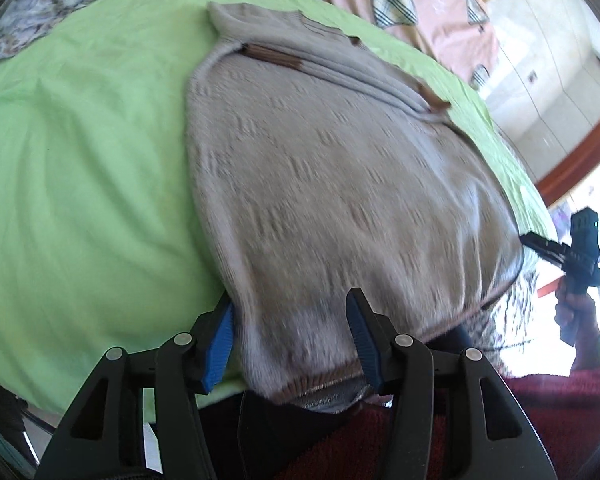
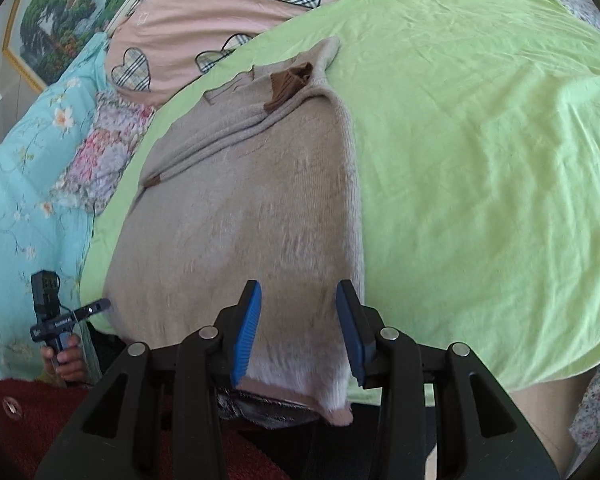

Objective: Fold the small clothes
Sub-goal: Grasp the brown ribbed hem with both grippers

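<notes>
Your beige sweater [image 1: 340, 184] lies flat on the green bed sheet [image 1: 80, 160], hem hanging off the near edge. Your left gripper [image 1: 290, 340] and right gripper [image 2: 298, 332] straddle that hem, jaws wide, probably so you can pinch both corners.

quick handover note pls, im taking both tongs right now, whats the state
Left tongs: open, straddling the near hem of the beige sweater, not clamped.
Right tongs: open too, over the same hem nearer its other corner.
Sweater: lies on the green sheet, hem hanging off the near edge of the bed, brown-cuffed sleeves already folded in across the upper part.
Done: sleeves tucked in.
Left: probably close both tongs on the hem corners, carry the hem up toward the collar to fold the body, then smooth it. Images are motion-blurred, so check contact before closing.
</notes>
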`<state>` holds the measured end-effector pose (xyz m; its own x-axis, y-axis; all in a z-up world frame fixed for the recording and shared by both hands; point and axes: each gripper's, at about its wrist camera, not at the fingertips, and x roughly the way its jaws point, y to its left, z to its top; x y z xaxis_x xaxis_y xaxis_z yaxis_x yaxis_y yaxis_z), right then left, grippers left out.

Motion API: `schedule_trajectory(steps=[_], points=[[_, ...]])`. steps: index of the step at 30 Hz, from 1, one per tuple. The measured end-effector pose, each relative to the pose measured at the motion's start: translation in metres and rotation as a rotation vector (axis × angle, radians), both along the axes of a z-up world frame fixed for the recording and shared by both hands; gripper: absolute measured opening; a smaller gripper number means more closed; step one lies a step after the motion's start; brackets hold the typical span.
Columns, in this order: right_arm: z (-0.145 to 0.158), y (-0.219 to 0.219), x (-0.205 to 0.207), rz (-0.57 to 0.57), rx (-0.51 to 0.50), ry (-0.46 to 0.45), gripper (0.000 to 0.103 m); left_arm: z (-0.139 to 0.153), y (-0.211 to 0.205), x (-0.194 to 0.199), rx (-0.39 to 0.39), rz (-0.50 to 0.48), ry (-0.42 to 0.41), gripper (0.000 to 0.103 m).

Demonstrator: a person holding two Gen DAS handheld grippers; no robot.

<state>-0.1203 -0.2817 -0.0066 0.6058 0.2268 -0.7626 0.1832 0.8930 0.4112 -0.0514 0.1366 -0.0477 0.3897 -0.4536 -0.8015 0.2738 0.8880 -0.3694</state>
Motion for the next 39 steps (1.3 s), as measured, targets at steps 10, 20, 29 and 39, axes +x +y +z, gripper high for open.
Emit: schedule_trajectory(steps=[10, 20, 29, 39], points=[[-0.018, -0.007, -0.032, 0.056, 0.025, 0.056, 0.047, -0.011, -0.01, -0.012, 0.0, -0.068, 0.021, 0.053], [-0.058, 0.02, -0.011, 0.198, 0.025, 0.128, 0.047, -0.041, -0.019, -0.016, -0.002, -0.184, 0.146, 0.037], [-0.033, 0.027, -0.014, 0.316, 0.079, 0.06, 0.01, -0.024, -0.022, -0.027, 0.013, -0.205, 0.062, 0.008], [0.025, 0.013, -0.003, 0.264, 0.255, -0.222, 0.01, 0.056, -0.002, -0.017, -0.132, -0.11, -0.13, 0.007]])
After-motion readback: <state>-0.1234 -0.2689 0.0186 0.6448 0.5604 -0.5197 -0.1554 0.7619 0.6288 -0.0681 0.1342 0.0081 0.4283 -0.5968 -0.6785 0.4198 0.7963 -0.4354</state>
